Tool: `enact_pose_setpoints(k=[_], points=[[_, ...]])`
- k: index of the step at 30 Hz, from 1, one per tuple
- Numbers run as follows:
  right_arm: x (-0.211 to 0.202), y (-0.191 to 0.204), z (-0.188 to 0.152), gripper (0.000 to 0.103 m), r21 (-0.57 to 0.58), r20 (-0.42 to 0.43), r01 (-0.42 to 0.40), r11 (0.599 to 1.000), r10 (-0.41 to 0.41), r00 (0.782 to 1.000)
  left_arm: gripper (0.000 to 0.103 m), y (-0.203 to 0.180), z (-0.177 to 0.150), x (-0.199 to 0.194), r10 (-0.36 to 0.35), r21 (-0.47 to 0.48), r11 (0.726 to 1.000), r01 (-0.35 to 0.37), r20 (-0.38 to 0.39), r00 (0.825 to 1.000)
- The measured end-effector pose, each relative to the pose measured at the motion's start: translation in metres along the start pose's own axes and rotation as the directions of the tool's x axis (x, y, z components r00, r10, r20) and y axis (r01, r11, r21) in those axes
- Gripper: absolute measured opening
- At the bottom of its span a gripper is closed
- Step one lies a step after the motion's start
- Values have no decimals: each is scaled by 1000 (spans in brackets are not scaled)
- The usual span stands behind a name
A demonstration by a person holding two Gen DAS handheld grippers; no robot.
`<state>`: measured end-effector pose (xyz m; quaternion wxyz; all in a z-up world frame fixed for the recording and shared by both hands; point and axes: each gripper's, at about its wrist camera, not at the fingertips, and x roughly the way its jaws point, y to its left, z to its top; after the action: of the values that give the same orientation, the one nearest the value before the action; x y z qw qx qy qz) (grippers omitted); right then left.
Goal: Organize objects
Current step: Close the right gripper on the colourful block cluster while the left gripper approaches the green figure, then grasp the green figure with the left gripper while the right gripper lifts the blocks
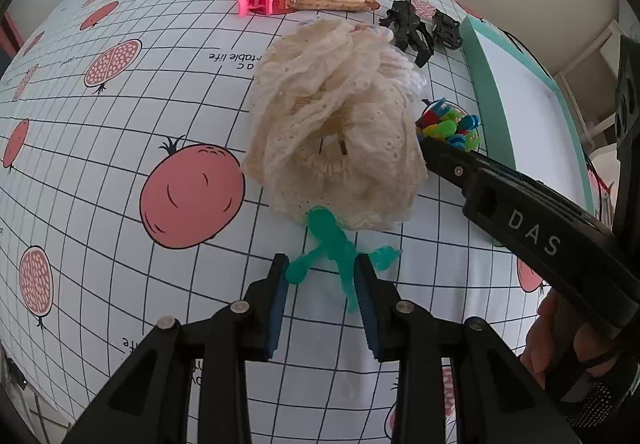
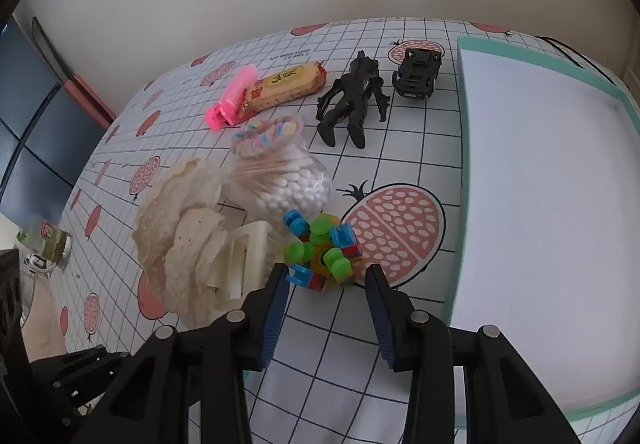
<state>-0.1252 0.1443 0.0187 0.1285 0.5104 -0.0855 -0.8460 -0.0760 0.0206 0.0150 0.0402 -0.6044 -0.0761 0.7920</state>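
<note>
Between the blue pads of the left gripper (image 1: 322, 284) lay a translucent green toy figure (image 1: 334, 248), flat on the pomegranate-print tablecloth (image 1: 120, 123). One leg ran along the right-hand pad and an arm reached the left one, yet the jaws stood only part-way together and no squeeze showed on the soft plastic, so I judged them not yet clamped. The tool pointed steeply down, likely so the pads could straddle so low a thing. Just beyond its tips sat a crumpled cream lace cloth (image 1: 340, 131), its edge touching the figure's head.

The right gripper (image 2: 328, 276) straddled a cluster of bright plastic blocks (image 2: 322, 252) in the same manner. Its left pad seemed to meet a blue piece, while a gap remained at the right pad, so I took its jaws as part-way together and not gripping. To that tool's left lay the lace cloth and a cream buckle (image 2: 248, 256); ahead of it a bag of cotton swabs (image 2: 292, 179) and a ring of pastel candy (image 2: 268, 133).

Farther ahead lay a pink clip (image 2: 230, 99), a wrapped biscuit bar (image 2: 286, 83), a black toy figure (image 2: 352, 99) and a black toy car (image 2: 418, 73). To the right gripper's right stood a teal-rimmed tray (image 2: 464, 147), nothing visible in it, presumably the place meant for sorted things. Both picks looked prepared together, probably to clear two small toys at once.
</note>
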Motion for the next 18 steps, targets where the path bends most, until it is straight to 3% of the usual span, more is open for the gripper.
enact_pose_setpoints(k=[7,11,18], points=[[1,-1,2,41,2,5,3,1000,-3,1000,30,-1,3,3,-11,17,1000,11,1,1000],[2,-3,2,29,1,2,7,1000,-7,1000,26,1,3,3,-27,21,999,27,2,1000],[-1,-2,1,29,-2,3,-1,1000,1,1000,18,7,-7,-9,-48,22,999,48,-1,999]])
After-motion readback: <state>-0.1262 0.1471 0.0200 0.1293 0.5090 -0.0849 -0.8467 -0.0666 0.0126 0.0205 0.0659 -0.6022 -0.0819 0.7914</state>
